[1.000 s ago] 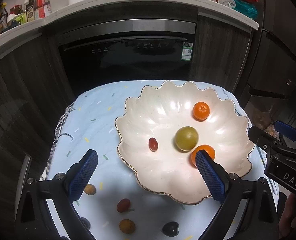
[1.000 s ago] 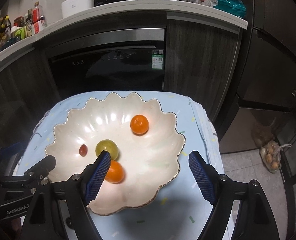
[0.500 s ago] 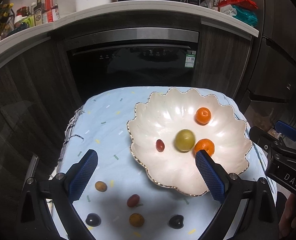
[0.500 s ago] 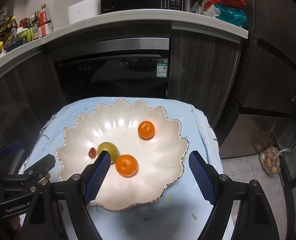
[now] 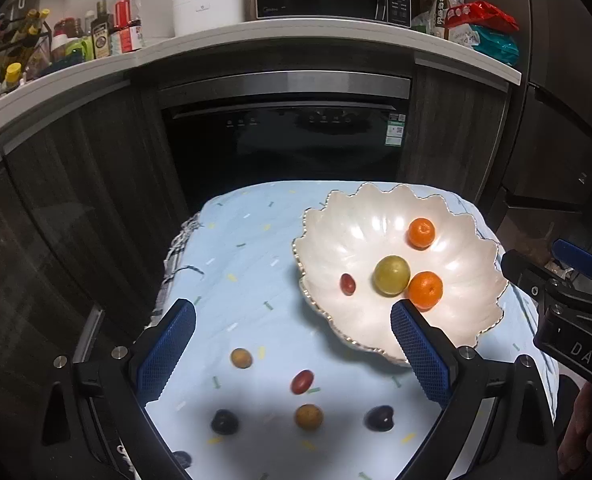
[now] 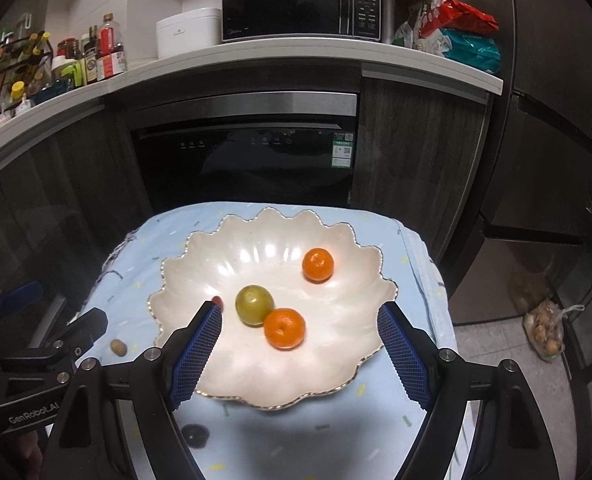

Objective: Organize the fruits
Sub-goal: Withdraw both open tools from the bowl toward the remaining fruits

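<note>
A scalloped white bowl (image 5: 335, 236) (image 6: 335, 360) rests on the light blue cloth. Inside it lie two oranges (image 5: 425, 289) (image 6: 284, 328), a green fruit (image 5: 391, 274) (image 6: 254, 304) and a small red fruit (image 5: 347, 283). On the cloth in front of the bowl lie several small fruits: a yellow one (image 5: 241, 358), a red one (image 5: 301, 381), an orange-brown one (image 5: 308, 416) and two dark ones (image 5: 379, 418). My left gripper (image 5: 292, 322) hangs open above the cloth, left of the bowl's near side. Over the bowl's near half my right gripper (image 6: 299, 320) is open and holds nothing.
The small table (image 5: 248, 248) stands in front of a dark built-in oven (image 5: 284, 140). A white counter (image 6: 256, 56) above carries bottles, a rice cooker, a microwave and snack bags. A bag of produce (image 6: 545, 330) sits on the floor at the right.
Both grippers have drawn back and risen, so the bowl looks smaller and farther. More loose fruits on the cloth have come into the left wrist view.
</note>
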A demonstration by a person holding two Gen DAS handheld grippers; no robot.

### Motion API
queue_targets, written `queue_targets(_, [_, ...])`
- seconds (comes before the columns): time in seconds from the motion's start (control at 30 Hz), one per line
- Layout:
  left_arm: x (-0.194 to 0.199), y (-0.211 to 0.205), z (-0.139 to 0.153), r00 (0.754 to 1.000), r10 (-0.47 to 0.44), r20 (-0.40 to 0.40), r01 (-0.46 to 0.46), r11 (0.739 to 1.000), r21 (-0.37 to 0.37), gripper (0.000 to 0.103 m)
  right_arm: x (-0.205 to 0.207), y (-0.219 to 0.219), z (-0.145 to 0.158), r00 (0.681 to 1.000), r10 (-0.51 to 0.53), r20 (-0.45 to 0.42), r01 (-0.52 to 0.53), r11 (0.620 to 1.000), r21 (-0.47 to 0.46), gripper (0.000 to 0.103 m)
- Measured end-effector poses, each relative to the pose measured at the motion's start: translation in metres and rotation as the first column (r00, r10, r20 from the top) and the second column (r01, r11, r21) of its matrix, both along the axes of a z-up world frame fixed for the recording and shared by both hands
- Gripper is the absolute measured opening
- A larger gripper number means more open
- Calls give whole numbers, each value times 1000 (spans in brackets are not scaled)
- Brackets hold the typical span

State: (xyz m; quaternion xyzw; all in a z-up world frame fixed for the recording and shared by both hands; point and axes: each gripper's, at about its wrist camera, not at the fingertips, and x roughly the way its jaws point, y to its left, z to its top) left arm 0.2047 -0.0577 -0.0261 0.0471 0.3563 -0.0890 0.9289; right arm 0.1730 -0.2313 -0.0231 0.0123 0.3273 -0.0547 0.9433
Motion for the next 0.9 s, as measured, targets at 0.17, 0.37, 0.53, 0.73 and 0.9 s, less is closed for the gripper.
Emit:
queue_targets(0.17, [-9,15,0,1000,19,5,-19,1000,14,100,-5,12,1,1000,17,6,-17,1000,0,81])
queue_targets(0.37, [-19,36,-4,999,51,3,-51,998,24,100,-11,32,-2,999,52,6,-52,999,-3,81])
queue_targets(0.53, [-25,52,-9,998,67,-3,-67,997,32,100,-14,51,-9,996,91,-9,-91,996,-4,81])
queue_targets(0.73, [-34,67,-23,996,86,-21,-85,996,39,100,-19,67,-15,992,121,-21,-122,992,-19,81])
queue_targets(0.9, [-41,78,-35,994,106,-39,-105,994,31,100,-22,79,-22,990,137,-31,-138,990,-29,81])
